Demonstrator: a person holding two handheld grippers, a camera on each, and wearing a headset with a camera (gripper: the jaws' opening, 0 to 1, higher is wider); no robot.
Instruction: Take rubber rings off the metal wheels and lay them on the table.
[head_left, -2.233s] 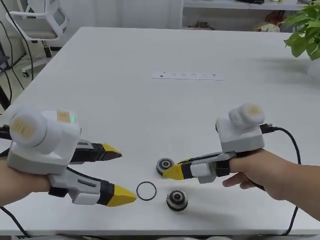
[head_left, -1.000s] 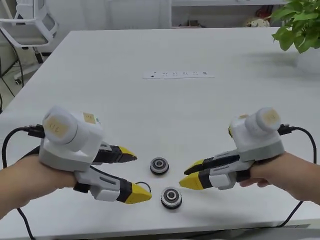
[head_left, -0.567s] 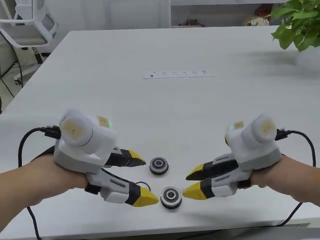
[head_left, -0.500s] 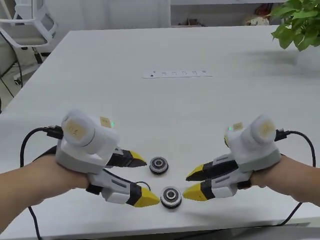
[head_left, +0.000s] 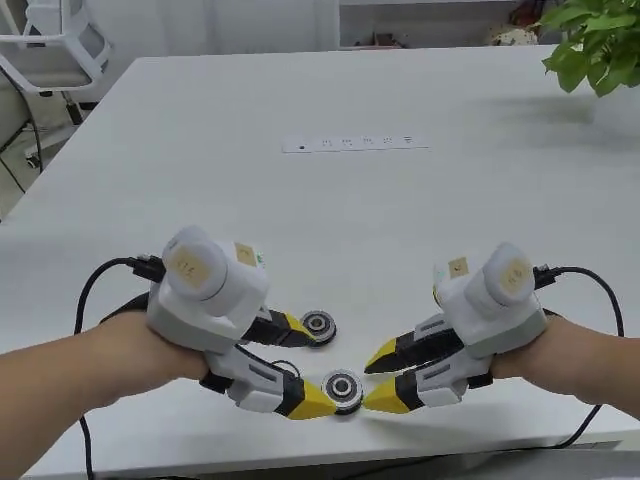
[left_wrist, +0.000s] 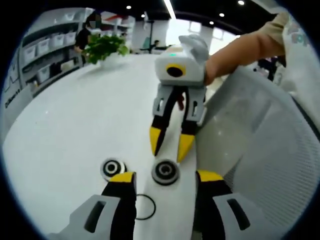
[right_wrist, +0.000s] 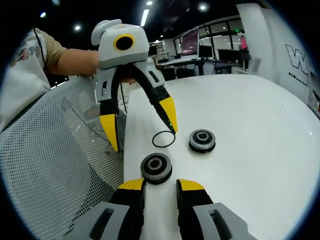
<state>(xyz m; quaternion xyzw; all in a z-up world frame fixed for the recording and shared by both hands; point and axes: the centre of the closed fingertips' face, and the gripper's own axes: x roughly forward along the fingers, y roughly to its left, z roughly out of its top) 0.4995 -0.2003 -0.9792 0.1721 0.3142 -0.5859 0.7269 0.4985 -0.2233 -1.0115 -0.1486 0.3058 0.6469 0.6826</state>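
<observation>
Since the near wheel (head_left: 342, 388) looks not yet stripped, I am holding the left tongs (head_left: 314, 362) and right tongs (head_left: 374, 380) facing each other across it, both spread and pinching nothing, so one can brace while the other peels. That wheel is lying on the worktop (head_left: 330, 210) between the left tips and just ahead of the right tips, with a loose ring (right_wrist: 164, 139) lying nearby.

Left tongs (head_left: 322, 368) and right tongs (head_left: 367, 384): white moulded housings, each topped by a rounded cap with a pale yellow disc and a small yellow label. Black jaw arms under grey-white covers end in pointed yellow tips. Black cable (head_left: 110, 266) at each rear. Tan short sleeve (right_wrist: 51, 48).
</observation>
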